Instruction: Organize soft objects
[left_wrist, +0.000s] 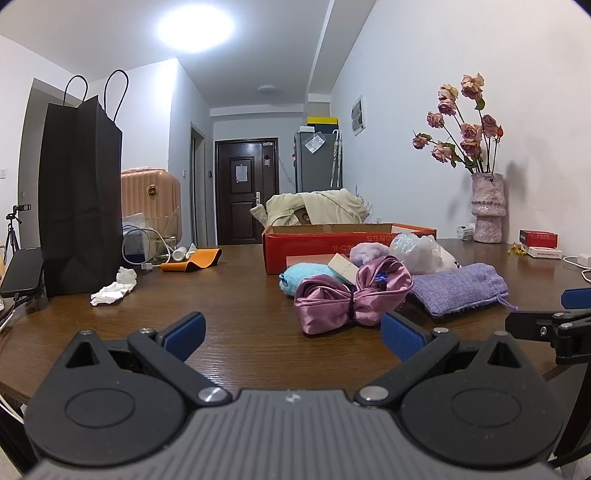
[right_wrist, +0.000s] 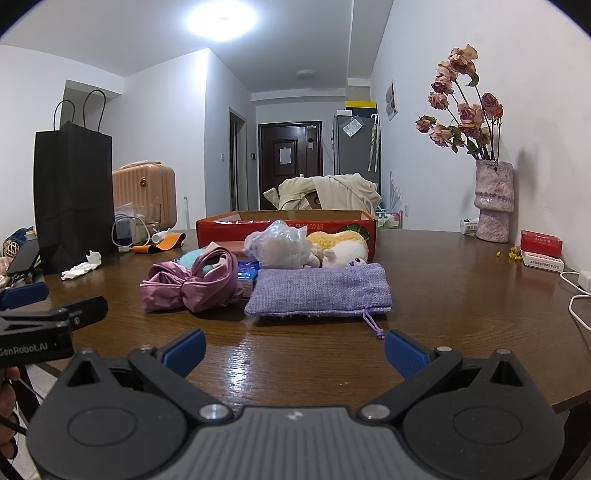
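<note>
Pink satin bow (right_wrist: 192, 286), lilac pouch (right_wrist: 319, 293), red box (right_wrist: 221, 230)

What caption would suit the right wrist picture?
Open right gripper hovers before a lilac pouch, pink satin bag and red box on a wooden table.

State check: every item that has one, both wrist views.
left gripper: open, empty
right gripper: open, empty
red box: open-topped
purple pouch: lying flat
pink satin bag: cinched at the middle
black paper bag: upright
</note>
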